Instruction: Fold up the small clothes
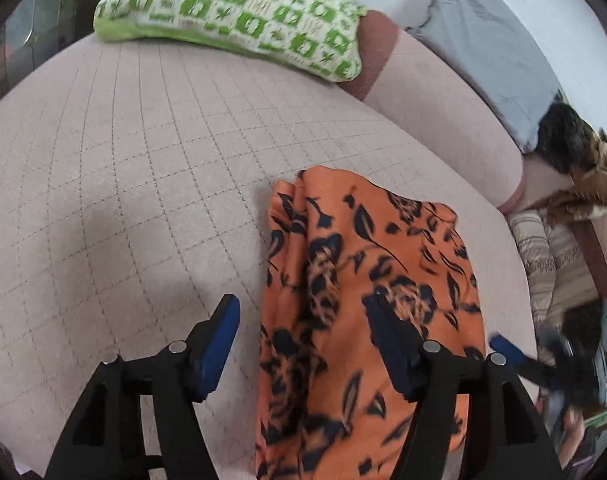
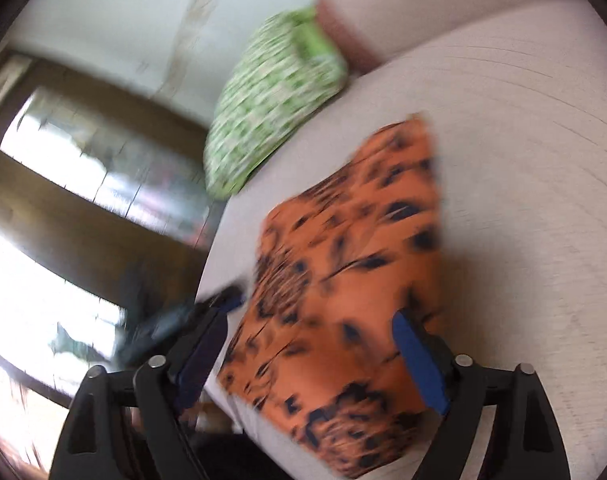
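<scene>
The folded orange floral garment (image 1: 367, 280) lies on the quilted pink sofa seat (image 1: 123, 180), lower right of the frame. The left tool (image 1: 303, 312) and right tool (image 2: 315, 320) both hover released above it, grasping nothing.

Green-and-white patterned pillow (image 1: 239, 12) sits at the far edge of the pink quilted sofa seat (image 1: 123, 168), against the backrest. Grey cloth (image 1: 487, 48) drapes over the backrest's right end, dark-and-brown furry item (image 1: 579, 168) beside it. Window (image 2: 83, 176) beyond the seat's left edge, blurred.
</scene>
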